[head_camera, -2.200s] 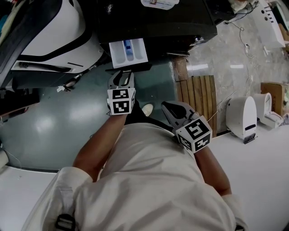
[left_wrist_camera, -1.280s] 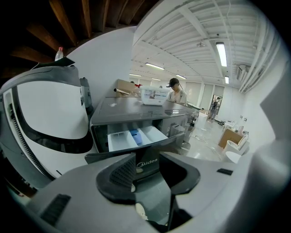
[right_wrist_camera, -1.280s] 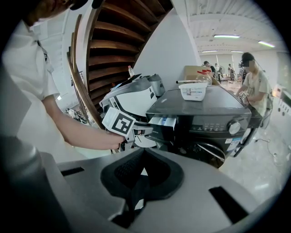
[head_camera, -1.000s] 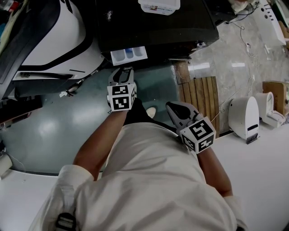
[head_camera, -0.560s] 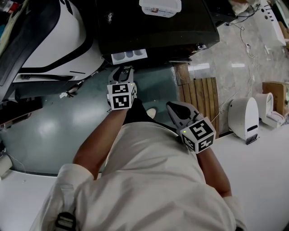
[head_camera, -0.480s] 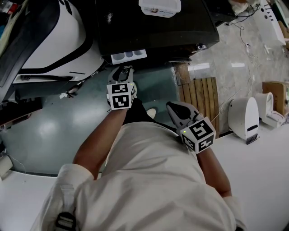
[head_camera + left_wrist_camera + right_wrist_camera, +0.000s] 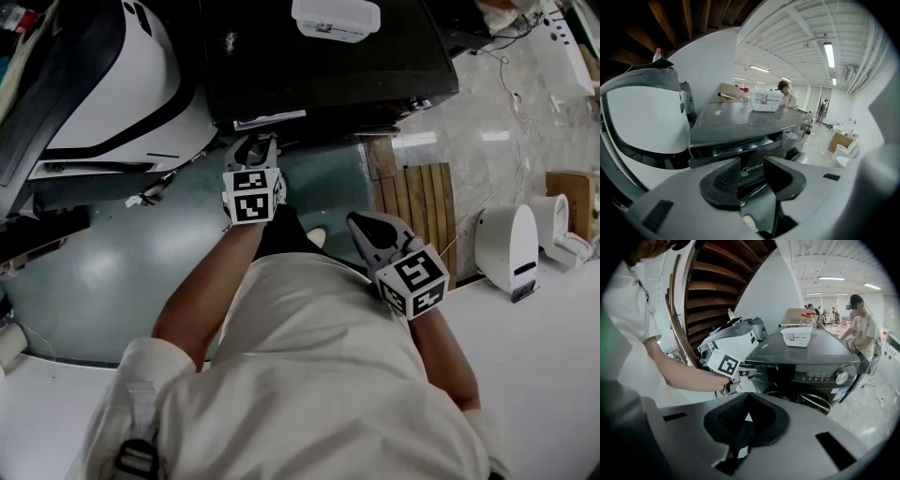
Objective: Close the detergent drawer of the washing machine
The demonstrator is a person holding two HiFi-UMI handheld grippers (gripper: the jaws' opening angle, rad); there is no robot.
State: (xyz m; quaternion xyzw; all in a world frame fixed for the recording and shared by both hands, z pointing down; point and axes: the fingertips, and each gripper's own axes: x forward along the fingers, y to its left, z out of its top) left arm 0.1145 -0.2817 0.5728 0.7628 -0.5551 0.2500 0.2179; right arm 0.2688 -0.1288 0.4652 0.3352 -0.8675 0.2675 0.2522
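The dark washing machine [image 7: 328, 66] stands at the top of the head view. Its detergent drawer [image 7: 270, 119] is pushed in almost flush; only a thin pale strip shows. My left gripper [image 7: 255, 142] has its tips at the drawer's dark front panel. In the left gripper view the left gripper [image 7: 752, 164] stands open, with the panel's brand label showing in the gap and a narrow slit of the drawer [image 7: 740, 146] above. My right gripper [image 7: 361, 222] hangs back near my body, shut and empty. In its own view, the right gripper [image 7: 746, 401] faces the machine [image 7: 811, 357].
A white plastic container [image 7: 336, 19] sits on top of the machine. A large white appliance [image 7: 122, 84] stands to its left, a slatted wooden board [image 7: 417, 211] lies on the floor at the right, and a small white device [image 7: 502, 246] is further right. People stand in the background [image 7: 862, 329].
The drawer has slid from well out, with its white compartments showing, to nearly flush. My left gripper followed it toward the machine. The right gripper stayed put.
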